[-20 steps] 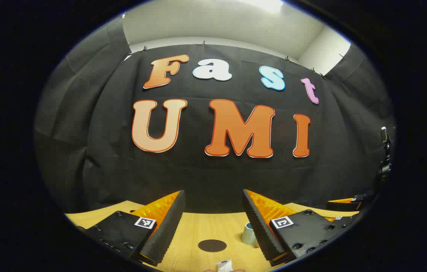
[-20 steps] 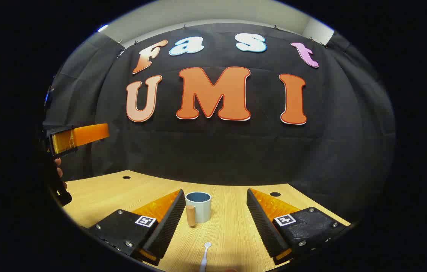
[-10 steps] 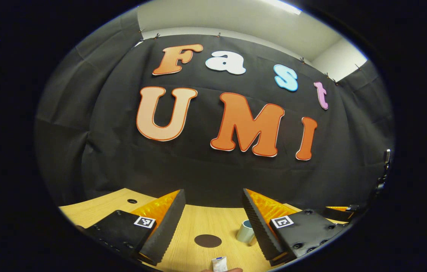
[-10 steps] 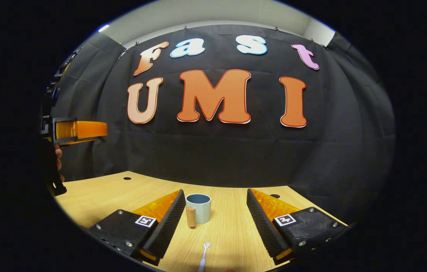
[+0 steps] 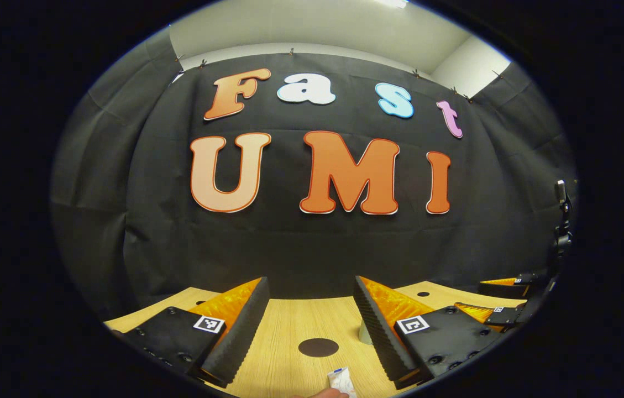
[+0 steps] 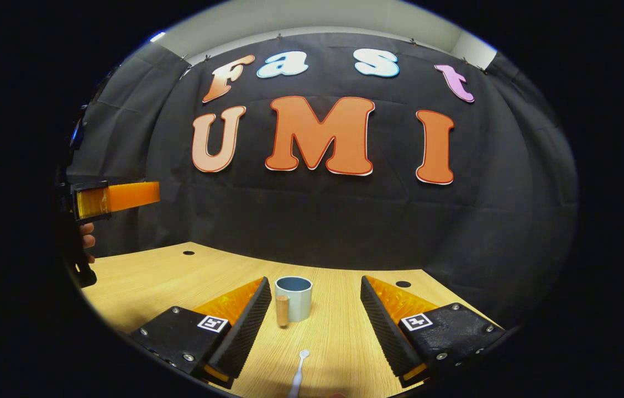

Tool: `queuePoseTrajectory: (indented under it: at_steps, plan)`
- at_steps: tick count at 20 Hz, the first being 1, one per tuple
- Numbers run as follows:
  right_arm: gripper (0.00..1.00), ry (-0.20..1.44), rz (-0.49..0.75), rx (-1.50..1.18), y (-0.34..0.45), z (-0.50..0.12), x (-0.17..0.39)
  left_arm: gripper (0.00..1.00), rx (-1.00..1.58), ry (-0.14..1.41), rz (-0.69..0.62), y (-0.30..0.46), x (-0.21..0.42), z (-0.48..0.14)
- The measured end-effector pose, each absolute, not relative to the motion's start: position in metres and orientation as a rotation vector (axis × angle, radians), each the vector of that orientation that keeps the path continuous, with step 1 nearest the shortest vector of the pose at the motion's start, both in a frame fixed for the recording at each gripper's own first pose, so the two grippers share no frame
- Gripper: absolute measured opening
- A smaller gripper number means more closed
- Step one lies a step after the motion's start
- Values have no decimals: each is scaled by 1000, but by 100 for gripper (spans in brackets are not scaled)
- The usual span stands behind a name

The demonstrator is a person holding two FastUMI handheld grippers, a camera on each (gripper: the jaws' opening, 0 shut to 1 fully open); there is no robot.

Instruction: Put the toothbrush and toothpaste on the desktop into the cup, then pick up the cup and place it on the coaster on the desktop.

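Toothbrush [image 6: 297,376] lies at bottom centre of my right gripper view, long axis running toward the cup [image 6: 293,298], between my right gripper's [image 6: 312,320] wide fingers. Left gripper [image 5: 309,320] also gapes, toothpaste [image 5: 341,380] below.

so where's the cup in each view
left gripper view: the cup peeks out low, right of centre, mostly behind the left gripper's right-hand finger, beside the coaster.
right gripper view: low centre, standing on the desk, wooden handle on its left side.
shared landmark: the wooden desktop.
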State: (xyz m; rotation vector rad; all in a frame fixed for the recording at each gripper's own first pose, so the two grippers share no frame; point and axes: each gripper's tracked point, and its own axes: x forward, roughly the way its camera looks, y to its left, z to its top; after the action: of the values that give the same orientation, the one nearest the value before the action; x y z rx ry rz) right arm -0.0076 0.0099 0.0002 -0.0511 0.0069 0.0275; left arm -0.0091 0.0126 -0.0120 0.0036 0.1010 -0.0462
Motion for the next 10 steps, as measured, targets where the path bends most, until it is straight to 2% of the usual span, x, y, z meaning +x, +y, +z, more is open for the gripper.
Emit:
queuePoseTrajectory:
  at_steps: [4, 7, 10]
  plan:
    - [98, 77, 24, -57, 9, -18, -6, 97, -18, 190, -82, -5, -11, -43]
    - [91, 157, 29, -53, 9, -39, -5, 98, -28, 265, -90, -8, -14, -71]
    - [89, 256, 36, -43, 11, -68, -4, 99, -16, 352, -99, -14, -17, -98]
